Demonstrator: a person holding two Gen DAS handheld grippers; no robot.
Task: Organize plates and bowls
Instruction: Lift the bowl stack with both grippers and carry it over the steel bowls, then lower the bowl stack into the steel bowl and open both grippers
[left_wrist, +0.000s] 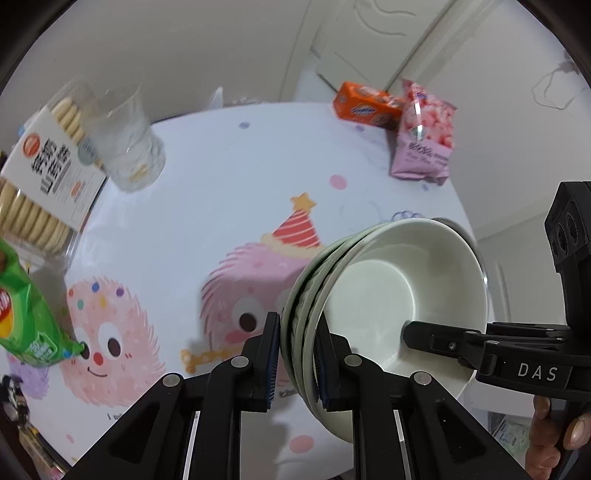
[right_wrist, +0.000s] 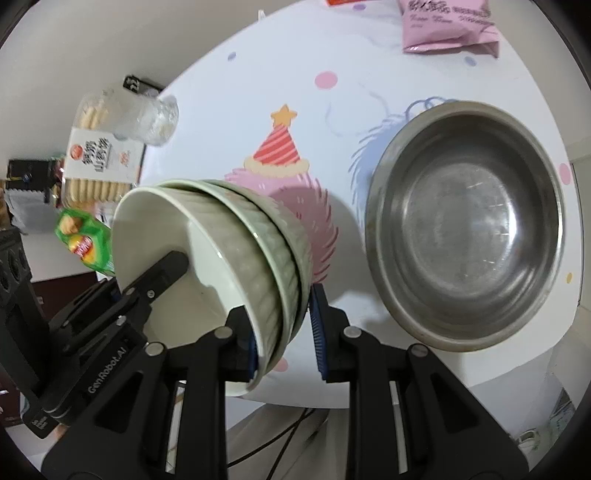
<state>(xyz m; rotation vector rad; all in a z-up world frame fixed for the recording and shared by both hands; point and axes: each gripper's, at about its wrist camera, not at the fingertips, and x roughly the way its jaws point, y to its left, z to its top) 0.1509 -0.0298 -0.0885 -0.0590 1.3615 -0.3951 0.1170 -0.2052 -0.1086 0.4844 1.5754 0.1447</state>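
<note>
1. Left wrist view — the left gripper (left_wrist: 295, 363) is clamped by its fingers on the near-left rim of the stacked bowls (left_wrist: 399, 291), held tilted above the table (left_wrist: 221, 206).
2. Right wrist view — the right gripper (right_wrist: 282, 332) is clamped on the stack's opposite rim; a steel bowl (right_wrist: 465, 225) is seen just right.

Three pale green bowls (left_wrist: 388, 295) sit one inside the other. The stack is tipped on its side, up off the table (left_wrist: 221, 166), so you can see into the smooth top one. The outer bowls have bumpy ribs. A big shiny metal bowl (right_wrist: 469, 221) stands flat on the table beside the stack.
</note>
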